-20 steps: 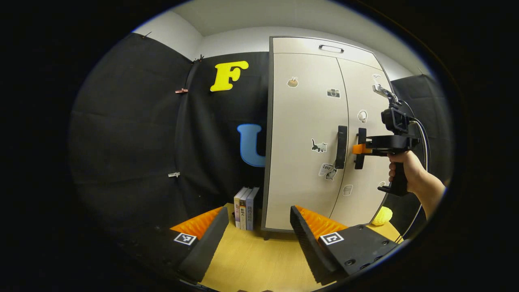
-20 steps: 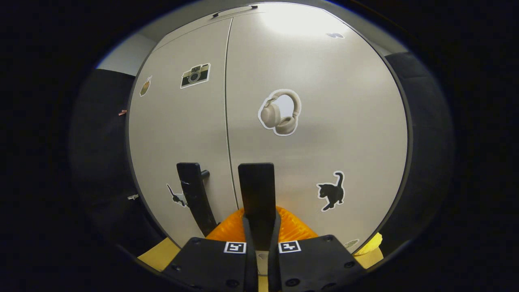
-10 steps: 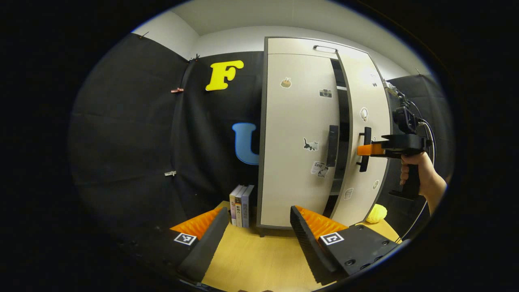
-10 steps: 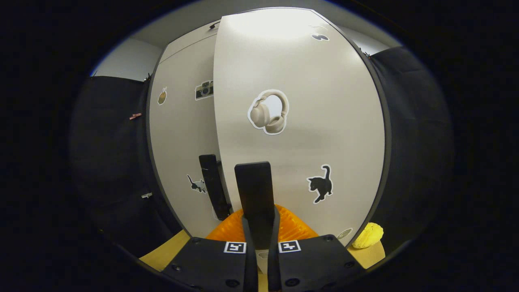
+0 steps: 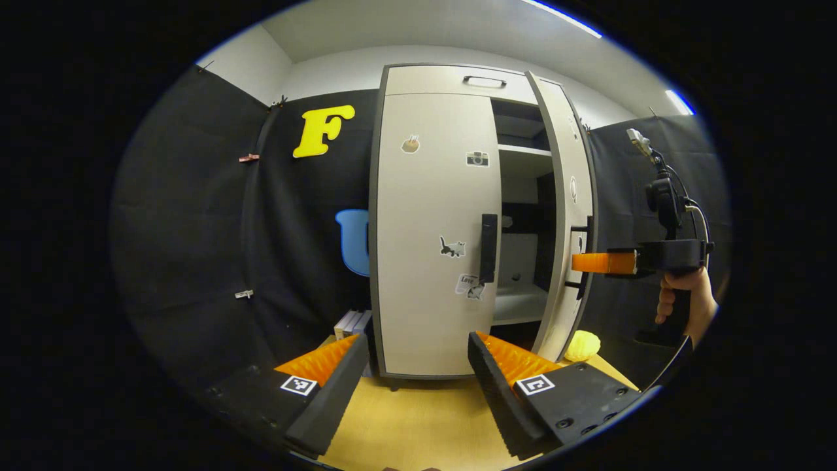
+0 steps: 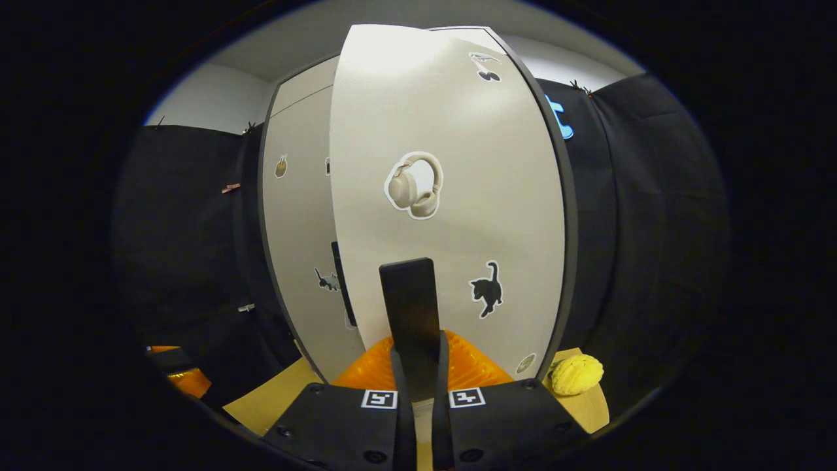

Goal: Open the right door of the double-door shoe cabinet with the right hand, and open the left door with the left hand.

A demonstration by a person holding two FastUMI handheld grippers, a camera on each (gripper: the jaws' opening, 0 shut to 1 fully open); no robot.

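Observation:
The beige shoe cabinet stands on the wooden table. Its right door is swung well out, and white shelves show behind it. My right gripper, held by a hand, is shut on the right door's black handle. From close up in the right gripper view, that handle sits clamped in my right gripper. The left door is closed, with its black handle free. My left gripper hangs open low in front of the left door, apart from it.
Books stand on the table left of the cabinet. A yellow knobbly ball lies by the cabinet's right foot, also seen as the ball under the open door. Black cloth walls close in both sides.
The right door has swung from closed to wide open, pulled by my right gripper on its handle. My left gripper has shifted so the cabinet sits more centred ahead.

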